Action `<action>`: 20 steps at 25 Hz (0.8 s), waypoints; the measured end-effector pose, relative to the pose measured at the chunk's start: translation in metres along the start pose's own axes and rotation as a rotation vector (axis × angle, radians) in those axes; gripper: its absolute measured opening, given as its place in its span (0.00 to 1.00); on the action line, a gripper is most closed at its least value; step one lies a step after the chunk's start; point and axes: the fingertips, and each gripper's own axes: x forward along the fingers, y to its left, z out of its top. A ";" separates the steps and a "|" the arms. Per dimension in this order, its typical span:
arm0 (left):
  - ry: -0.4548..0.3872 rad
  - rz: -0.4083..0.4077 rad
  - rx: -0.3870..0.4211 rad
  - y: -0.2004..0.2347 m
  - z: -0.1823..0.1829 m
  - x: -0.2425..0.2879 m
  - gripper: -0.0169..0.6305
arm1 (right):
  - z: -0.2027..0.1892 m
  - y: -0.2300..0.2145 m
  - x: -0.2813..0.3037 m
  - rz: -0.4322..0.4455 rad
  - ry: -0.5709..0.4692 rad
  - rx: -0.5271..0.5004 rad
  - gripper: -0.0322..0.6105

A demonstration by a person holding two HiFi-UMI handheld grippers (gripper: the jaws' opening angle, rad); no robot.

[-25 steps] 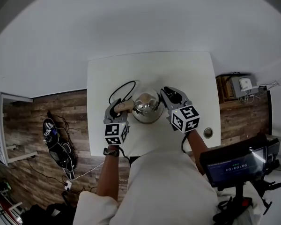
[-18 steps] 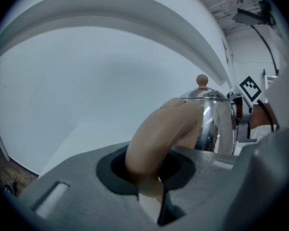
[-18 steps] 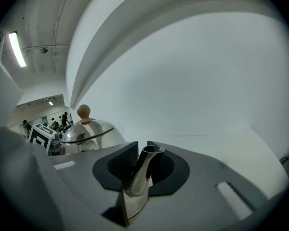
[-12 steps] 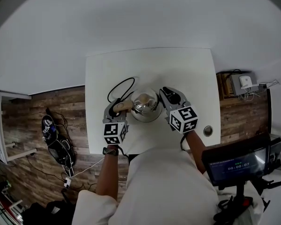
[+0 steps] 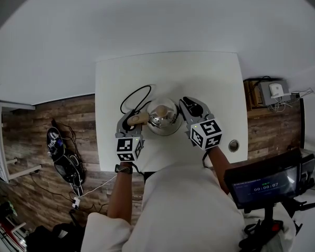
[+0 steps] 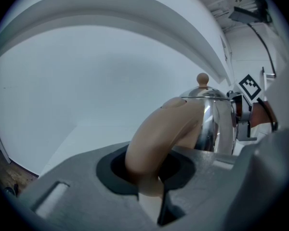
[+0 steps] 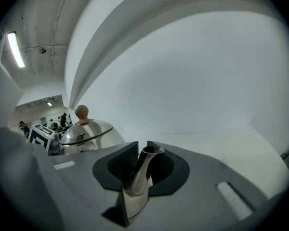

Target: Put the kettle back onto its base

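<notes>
steel kettle: l gripper clamps handle, r gripper clamps spout.

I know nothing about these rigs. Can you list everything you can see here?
kettle: one, shiny steel with pale wooden handle and knob, middle of table
cord: one, black, looped on table beside kettle
table: one, white, over wood floor
screen: one, dark, lower right
cables: a tangle, black, on floor left of table
left gripper: one, grey, jaws shut on kettle's handle
right gripper: one, grey, jaws shut on kettle's spout
</notes>
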 end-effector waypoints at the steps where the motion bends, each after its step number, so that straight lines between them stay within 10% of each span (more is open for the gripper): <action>1: 0.001 0.002 0.000 0.000 0.000 0.000 0.15 | 0.000 0.000 0.000 -0.002 0.000 0.003 0.14; 20: 0.014 0.007 0.026 0.000 -0.005 0.006 0.15 | -0.008 0.003 -0.002 -0.004 0.020 -0.009 0.13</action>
